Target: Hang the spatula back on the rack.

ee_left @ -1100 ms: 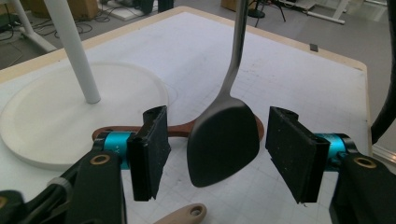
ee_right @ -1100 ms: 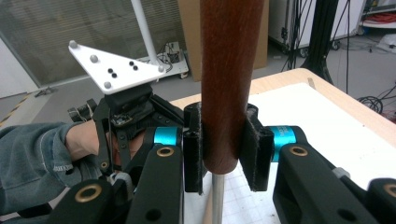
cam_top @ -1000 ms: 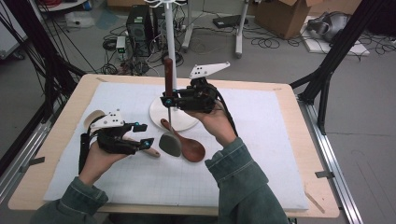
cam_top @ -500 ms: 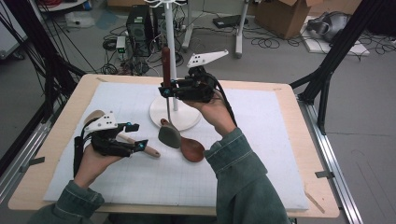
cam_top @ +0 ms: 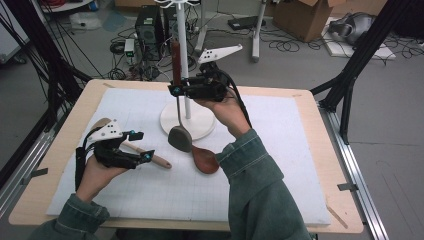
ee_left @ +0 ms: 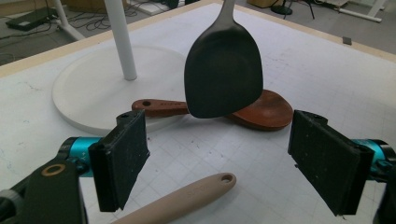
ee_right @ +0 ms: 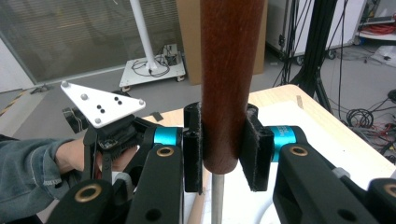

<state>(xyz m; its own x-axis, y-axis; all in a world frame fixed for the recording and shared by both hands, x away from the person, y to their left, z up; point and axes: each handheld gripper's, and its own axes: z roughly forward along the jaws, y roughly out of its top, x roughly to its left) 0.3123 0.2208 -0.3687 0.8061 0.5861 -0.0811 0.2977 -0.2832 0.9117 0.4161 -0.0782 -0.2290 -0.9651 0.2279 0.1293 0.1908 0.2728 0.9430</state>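
Wood-handled spatula (cam_top: 176, 95) clamped in right hand-held gripper (cam_top: 176, 90), lifted; hanging on stand (cam_top: 183, 65) at 12 o'clock pending; left hand-held gripper (cam_top: 145, 146) open, jaws just widened, empty.

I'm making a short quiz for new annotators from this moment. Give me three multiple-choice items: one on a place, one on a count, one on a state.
1. Where is the brown wooden spoon?
A. lying on the white mat by the stand's base
B. hanging from the stand
C. in the left gripper

2. How many utensils lie on the mat?
A. one
B. two
C. four

3. What are the right gripper's jaws doing?
A. standing open, nothing between them
B. clamping the spatula by its handle
C. clamping the stand's pole

Answers: 1 A, it lies flat there. 2 B, the brown spoon and the pale one. 3 B, the pads press the brown handle.
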